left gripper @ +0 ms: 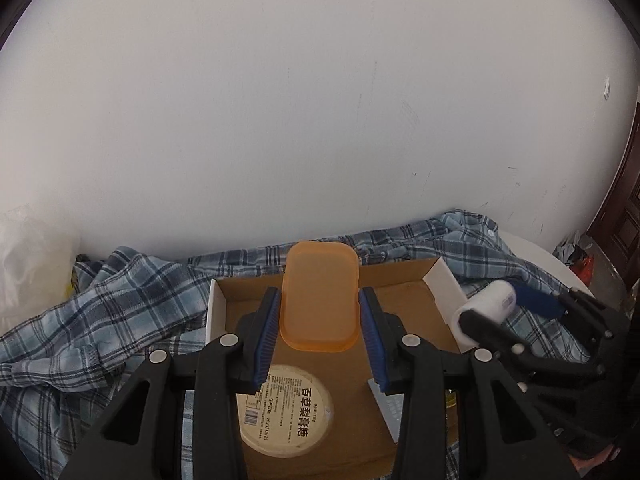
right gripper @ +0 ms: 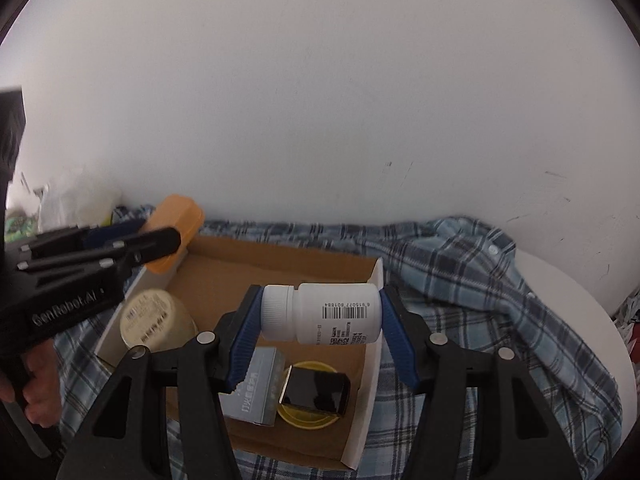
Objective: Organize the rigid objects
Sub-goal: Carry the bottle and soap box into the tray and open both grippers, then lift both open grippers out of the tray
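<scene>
Orange plastic box (left gripper: 319, 295) is clamped by the left hand-held gripper (left gripper: 320, 344), white pill bottle (right gripper: 320, 313) is pinched end-to-end by the right hand-held gripper (right gripper: 320, 336) — both held above the cardboard tray (right gripper: 280, 258), presumably for placing beside the round tin (left gripper: 286, 410).

Right tool (right gripper: 320, 320) clamping white bottle (right gripper: 320, 314) sideways above cardboard box (right gripper: 280, 268), plaid cloth (right gripper: 460, 272)

The round cream tin lid (left gripper: 286, 410), just below the left claw (left gripper: 320, 336), reads "百草梨膏糖". "GenRobot.AI" runs along that claw's black body (right gripper: 64, 312). The barcode digits on the white plastic bottle (right gripper: 320, 312) are too blurred to read.
</scene>
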The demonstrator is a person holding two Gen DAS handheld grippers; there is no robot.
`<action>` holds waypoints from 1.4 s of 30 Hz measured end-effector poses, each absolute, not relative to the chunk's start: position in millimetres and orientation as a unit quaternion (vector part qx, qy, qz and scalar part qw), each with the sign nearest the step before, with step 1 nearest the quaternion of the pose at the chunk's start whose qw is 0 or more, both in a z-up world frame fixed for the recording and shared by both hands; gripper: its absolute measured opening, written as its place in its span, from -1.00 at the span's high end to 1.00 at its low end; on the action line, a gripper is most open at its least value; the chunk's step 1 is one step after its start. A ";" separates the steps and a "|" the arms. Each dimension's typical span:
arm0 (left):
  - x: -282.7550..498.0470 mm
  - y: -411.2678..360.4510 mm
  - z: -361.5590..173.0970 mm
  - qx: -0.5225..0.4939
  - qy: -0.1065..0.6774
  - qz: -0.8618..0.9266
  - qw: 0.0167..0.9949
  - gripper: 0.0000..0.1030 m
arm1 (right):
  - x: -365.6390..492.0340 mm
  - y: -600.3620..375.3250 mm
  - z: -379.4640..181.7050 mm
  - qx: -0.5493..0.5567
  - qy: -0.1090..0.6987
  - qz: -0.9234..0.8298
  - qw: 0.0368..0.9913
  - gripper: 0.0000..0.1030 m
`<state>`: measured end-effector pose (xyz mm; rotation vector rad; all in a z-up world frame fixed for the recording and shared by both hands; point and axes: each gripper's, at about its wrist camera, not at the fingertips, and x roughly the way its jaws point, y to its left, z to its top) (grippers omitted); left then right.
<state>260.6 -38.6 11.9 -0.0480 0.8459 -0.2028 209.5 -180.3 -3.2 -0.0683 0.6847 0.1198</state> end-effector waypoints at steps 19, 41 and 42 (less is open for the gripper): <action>264.0 -40.4 2.6 -0.021 0.426 -0.086 0.900 0.17 | 220.1 -189.5 -33.7 -0.020 0.379 0.068 0.923 -0.12; 231.8 -36.8 54.1 -0.019 0.384 -0.077 0.920 0.08 | 196.4 -185.2 -1.2 -0.015 0.341 0.068 0.938 -0.13; 225.2 -36.0 62.7 -0.017 0.377 -0.076 0.923 0.08 | 193.1 -185.0 3.3 -0.014 0.336 0.068 0.939 -0.13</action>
